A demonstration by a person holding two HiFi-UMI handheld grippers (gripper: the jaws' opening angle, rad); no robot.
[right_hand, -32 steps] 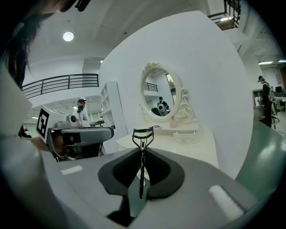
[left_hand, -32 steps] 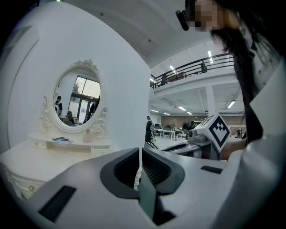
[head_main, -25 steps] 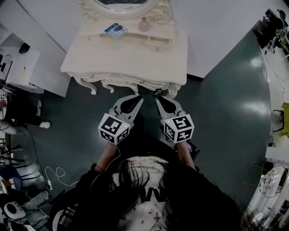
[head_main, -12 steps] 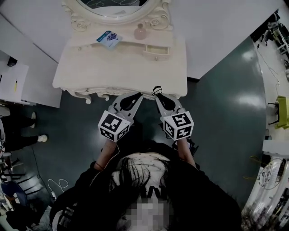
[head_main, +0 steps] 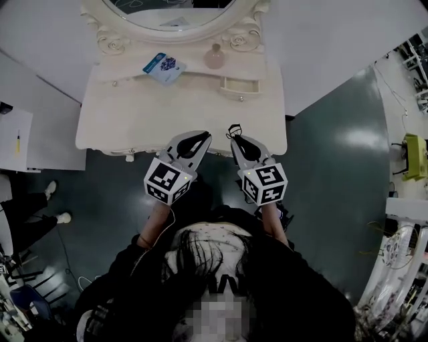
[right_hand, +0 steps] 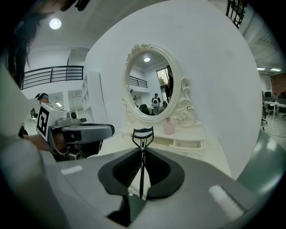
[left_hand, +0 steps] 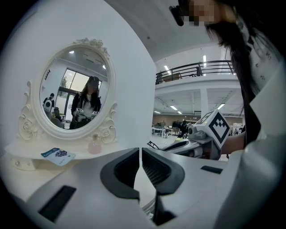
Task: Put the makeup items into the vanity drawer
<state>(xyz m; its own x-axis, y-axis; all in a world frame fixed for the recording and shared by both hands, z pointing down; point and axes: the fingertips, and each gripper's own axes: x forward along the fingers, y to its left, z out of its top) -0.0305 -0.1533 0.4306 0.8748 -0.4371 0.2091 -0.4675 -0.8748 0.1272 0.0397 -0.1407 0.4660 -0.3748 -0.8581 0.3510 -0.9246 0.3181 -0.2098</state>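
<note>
A cream vanity (head_main: 134,120) with an oval mirror (head_main: 175,12) stands ahead. On its raised shelf lie a blue packet (head_main: 163,66) and a pink bottle (head_main: 215,57); a small shelf drawer (head_main: 239,85) stands slightly pulled out. My right gripper (head_main: 234,132) is shut on a black eyelash curler (right_hand: 142,142), its curved head poking past the jaws over the vanity's front edge. My left gripper (head_main: 200,136) is shut with nothing between its jaws, level with the right one. The packet (left_hand: 57,154) and the bottle (left_hand: 94,145) also show in the left gripper view.
A white wall runs behind the vanity. Dark green floor (head_main: 334,147) spreads to the right. A white desk (head_main: 23,137) stands to the left, with a person's shoe (head_main: 64,218) beside it. Cluttered equipment sits at the far right edge (head_main: 409,153).
Both grippers have come forward from the floor in front of the vanity to over its front edge. The vanity now sits closer and lower in the head view.
</note>
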